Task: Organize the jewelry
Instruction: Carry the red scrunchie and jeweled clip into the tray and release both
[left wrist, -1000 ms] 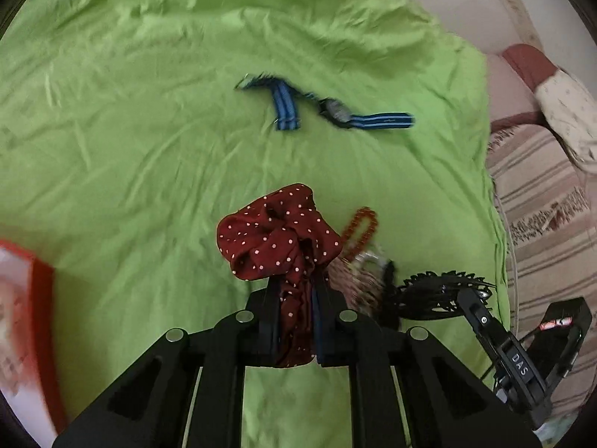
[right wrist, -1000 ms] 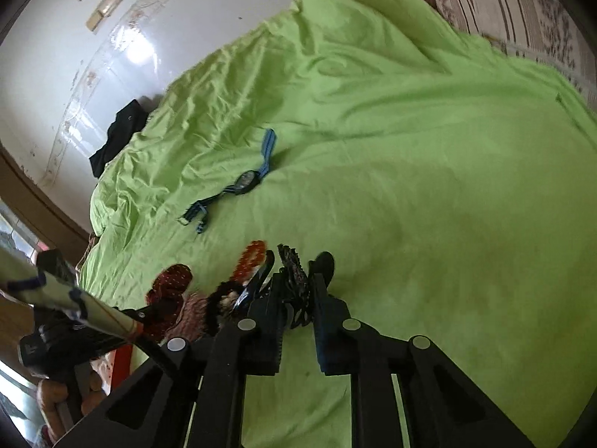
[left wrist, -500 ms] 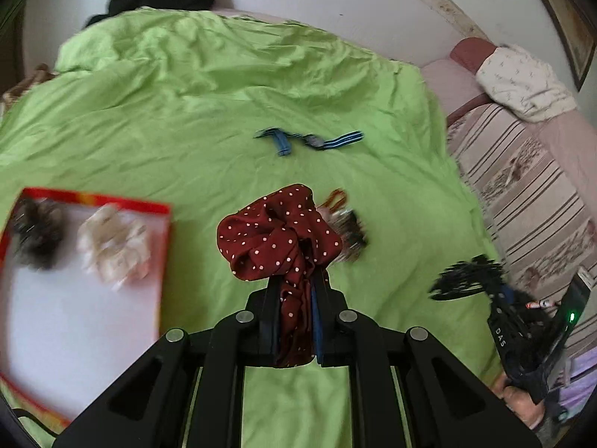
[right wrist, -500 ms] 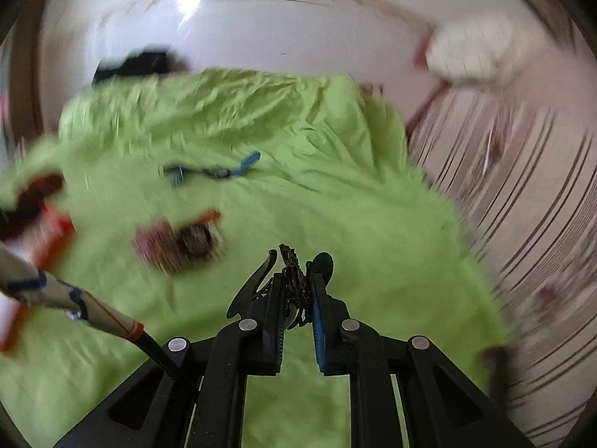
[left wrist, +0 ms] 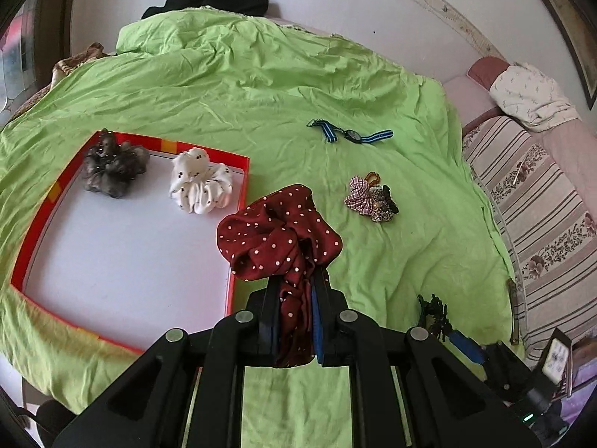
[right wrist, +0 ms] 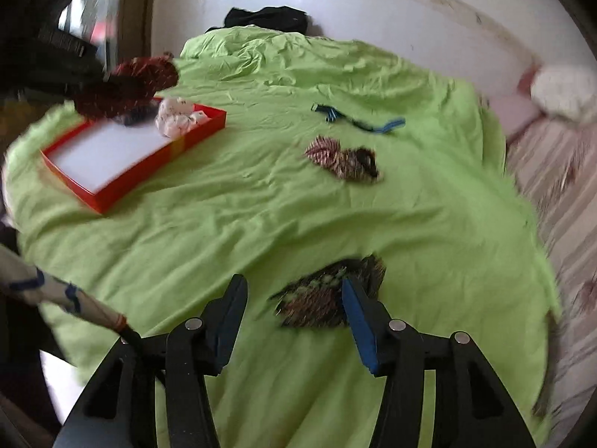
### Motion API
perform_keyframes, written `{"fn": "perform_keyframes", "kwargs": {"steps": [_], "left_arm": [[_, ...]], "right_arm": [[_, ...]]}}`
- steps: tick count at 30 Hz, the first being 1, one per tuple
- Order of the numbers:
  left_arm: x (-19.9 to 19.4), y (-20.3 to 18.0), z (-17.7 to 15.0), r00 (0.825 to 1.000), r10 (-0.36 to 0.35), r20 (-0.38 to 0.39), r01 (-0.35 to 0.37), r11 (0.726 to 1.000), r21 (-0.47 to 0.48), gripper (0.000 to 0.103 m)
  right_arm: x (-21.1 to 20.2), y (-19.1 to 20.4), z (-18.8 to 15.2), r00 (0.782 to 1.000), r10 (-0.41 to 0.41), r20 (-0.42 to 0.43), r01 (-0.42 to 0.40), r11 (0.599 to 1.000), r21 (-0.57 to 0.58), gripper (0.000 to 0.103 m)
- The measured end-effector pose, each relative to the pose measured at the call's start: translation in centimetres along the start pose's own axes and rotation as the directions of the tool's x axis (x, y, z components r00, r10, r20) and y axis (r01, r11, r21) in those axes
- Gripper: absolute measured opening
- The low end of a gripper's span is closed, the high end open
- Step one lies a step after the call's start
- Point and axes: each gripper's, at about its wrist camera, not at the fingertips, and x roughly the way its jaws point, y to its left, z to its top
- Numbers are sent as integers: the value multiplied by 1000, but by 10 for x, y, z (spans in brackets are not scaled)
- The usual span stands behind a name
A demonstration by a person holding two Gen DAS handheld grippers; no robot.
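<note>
Right tool (right wrist: 294, 321): jaws opening, no longer pinching the black spiky claw clip (right wrist: 328, 295), which now sits blurred by its right finger over the green bedsheet (right wrist: 261, 205). Left tool (left wrist: 296, 295) stays clamped on the maroon polka-dot scrunchie (left wrist: 276, 239), now nearer the red-rimmed white tray (left wrist: 238, 194) at 10 o'clock. Clip unsorted; scrunchie goes next.

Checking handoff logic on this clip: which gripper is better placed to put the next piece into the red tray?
Left. The left gripper is shut on the red polka-dot scrunchie beside the red tray. The right gripper is opening, with a dark hair accessory blurred between its jaws, well away from the tray.
</note>
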Motion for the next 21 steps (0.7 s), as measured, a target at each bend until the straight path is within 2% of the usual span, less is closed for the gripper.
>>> {"fn": "perform_keyframes", "kwargs": {"steps": [3,5,7,9,11,12,14,17,21], "left_arm": [[-9,1,-6,1000,-3,14,3,1000,10,13],[-13,2,-10,1000,-16,17,16,1000,12,13],[-15,2,-14,999,-27,19,26,1000,13,13],[-17,2,-18,999,-27,22,27,999,20,13],[-18,2,-21,999,-29,19,28,999,24,13],[-19,1,-22,999,-29,18,29,999,24,13],[-22,3,-24,999,-27,18,26,999,24,13],[-30,7,-26,999,-7,33,6,1000,29,13],[-44,21,-27,998,31,58,-32,999,22,13]], "right_arm": [[-18,-28,-11,999,35,-4,-34,989,146,63],[-28,-53,-19,998,59,0,-57,958,282,65],[-33,-80,-28,997,83,1,-75,901,428,67],[-29,-103,-37,992,126,4,-106,819,564,67],[-22,-111,-39,987,162,1,-125,760,638,68],[-18,-110,-37,984,179,0,-137,748,649,73],[-6,-101,-28,979,202,-15,-144,746,651,78],[16,-84,-15,973,225,-40,-145,744,652,78],[44,-73,-7,976,192,-100,-84,761,643,78]]}}
